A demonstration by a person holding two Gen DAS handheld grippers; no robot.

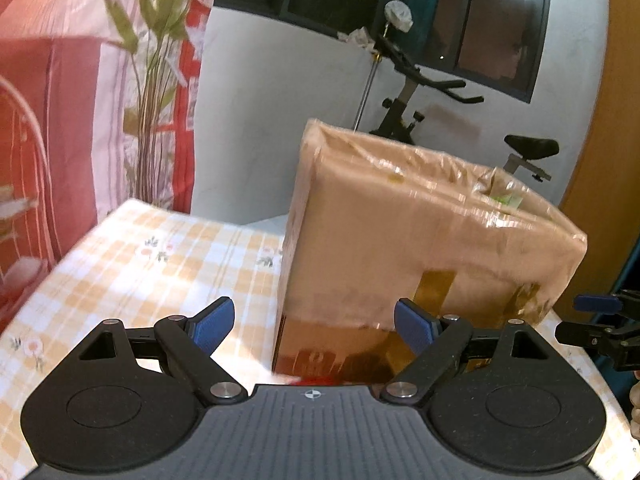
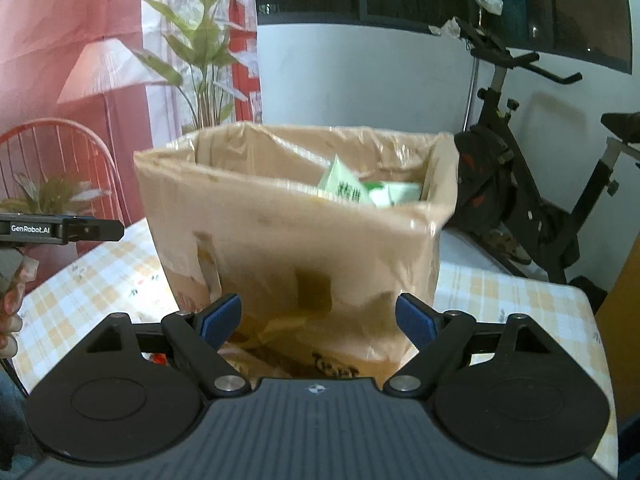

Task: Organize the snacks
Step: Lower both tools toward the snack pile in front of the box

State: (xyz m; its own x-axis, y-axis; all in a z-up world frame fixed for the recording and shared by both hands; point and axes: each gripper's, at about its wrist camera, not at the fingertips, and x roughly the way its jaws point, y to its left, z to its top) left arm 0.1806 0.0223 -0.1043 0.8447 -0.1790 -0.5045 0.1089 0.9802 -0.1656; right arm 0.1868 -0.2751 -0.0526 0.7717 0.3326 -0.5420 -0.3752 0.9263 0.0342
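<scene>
A tall open cardboard box (image 2: 304,240) wrapped in tape stands on the checked tablecloth (image 2: 92,284). Green-and-white snack packets (image 2: 360,192) lie inside it near the top. In the right wrist view my right gripper (image 2: 318,322) is open, its blue pads (image 2: 222,318) spread in front of the box's near face with nothing between them. The left wrist view shows the same box (image 1: 420,240) from its left corner. My left gripper (image 1: 316,326) is open there too, just short of the box. A small red thing (image 1: 316,381) peeks out at the box's foot.
An exercise bike (image 2: 532,184) stands behind the table on the right. A potted plant (image 2: 204,56), a red curtain and a red wire chair (image 2: 60,160) are at the left. The right gripper shows at the right edge (image 1: 600,320) of the left view.
</scene>
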